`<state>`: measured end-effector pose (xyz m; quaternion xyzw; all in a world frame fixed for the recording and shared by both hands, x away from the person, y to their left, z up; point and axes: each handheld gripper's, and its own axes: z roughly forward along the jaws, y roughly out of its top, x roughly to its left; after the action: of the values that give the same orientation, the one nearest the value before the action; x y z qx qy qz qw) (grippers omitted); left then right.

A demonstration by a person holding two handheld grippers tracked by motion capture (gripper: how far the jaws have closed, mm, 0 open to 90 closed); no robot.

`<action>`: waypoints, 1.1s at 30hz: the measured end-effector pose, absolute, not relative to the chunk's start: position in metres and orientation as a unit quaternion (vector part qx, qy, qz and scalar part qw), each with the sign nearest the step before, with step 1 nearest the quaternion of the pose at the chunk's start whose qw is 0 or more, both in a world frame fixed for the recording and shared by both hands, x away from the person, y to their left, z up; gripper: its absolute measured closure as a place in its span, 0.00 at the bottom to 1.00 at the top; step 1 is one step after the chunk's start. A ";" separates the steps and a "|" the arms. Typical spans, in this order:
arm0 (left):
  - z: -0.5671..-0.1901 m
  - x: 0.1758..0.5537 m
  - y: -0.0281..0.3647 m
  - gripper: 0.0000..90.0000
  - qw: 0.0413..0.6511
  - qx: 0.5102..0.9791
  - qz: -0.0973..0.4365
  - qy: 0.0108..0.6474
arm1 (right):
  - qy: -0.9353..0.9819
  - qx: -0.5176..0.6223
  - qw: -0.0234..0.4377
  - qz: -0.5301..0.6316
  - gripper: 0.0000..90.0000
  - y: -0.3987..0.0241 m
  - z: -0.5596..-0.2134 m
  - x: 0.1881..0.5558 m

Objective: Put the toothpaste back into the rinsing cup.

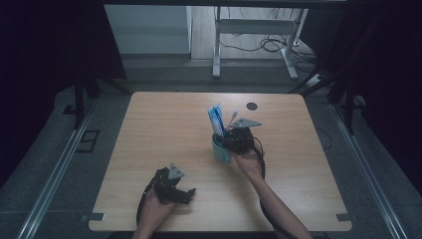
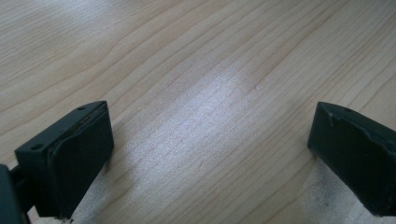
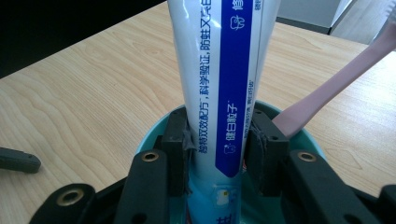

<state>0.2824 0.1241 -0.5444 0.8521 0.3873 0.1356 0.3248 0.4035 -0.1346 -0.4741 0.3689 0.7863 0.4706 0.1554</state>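
A toothpaste tube (image 3: 219,88) — white with a blue band — is seen standing upright in a teal cup (image 1: 220,149), which is set on the desk (image 1: 149,139) a little to the right of its middle, nearer the far edge than the near one. The right gripper (image 3: 218,149) is held over the cup from the near side, and its two black jaws are lowered into the cup's mouth, one on each side of the tube. In the right gripper view the jaws stand narrow and lie against the tube's sides, though whether the pads actually press on it cannot be told. A pale pink toothbrush (image 3: 336,79) is leaned in the same cup, its handle slanted up and away just beside the right jaw. In the high view the tube and the brush are seen rising above the cup's rim, with the gripper's grey three-cornered plate just to their right.

The left gripper (image 1: 185,195) is held low near the desk's near edge, left of centre and well apart from the cup. Its jaws are spread wide — nothing but bare wood grain is seen between them in the left gripper view.

A small dark round mark (image 1: 252,105) is seen near the far edge.
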 end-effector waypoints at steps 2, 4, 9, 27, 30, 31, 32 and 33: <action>-0.544 0.282 0.124 0.00 0.325 0.852 0.136 0.387 | 0.787 0.370 0.153 0.470 0.69 -0.135 -0.474 0.404; -0.544 0.282 0.124 0.00 0.325 0.852 0.136 0.387 | 0.789 0.369 0.150 0.469 0.69 -0.135 -0.473 0.404; -0.544 0.282 0.124 0.00 0.325 0.852 0.136 0.387 | 0.792 0.367 0.148 0.465 0.67 -0.136 -0.471 0.405; -0.544 0.283 0.124 0.00 0.326 0.852 0.135 0.387 | 0.801 0.346 0.125 0.473 0.39 -0.152 -0.458 0.401; -0.544 0.282 0.124 0.00 0.325 0.852 0.136 0.387 | 0.804 0.341 0.124 0.471 0.37 -0.153 -0.457 0.399; -0.544 0.283 0.124 0.00 0.325 0.852 0.135 0.387 | 0.805 0.340 0.124 0.471 0.36 -0.154 -0.456 0.398; -0.544 0.282 0.124 0.00 0.325 0.852 0.135 0.387 | 0.805 0.339 0.122 0.471 0.35 -0.154 -0.455 0.397; -0.544 0.283 0.124 0.00 0.325 0.852 0.135 0.387 | 0.806 0.339 0.122 0.470 0.34 -0.154 -0.454 0.396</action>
<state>0.2825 0.1240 -0.5444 0.8521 0.3870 0.1354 0.3252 0.3965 -0.1537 -0.4536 0.3392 0.8058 0.4699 0.1218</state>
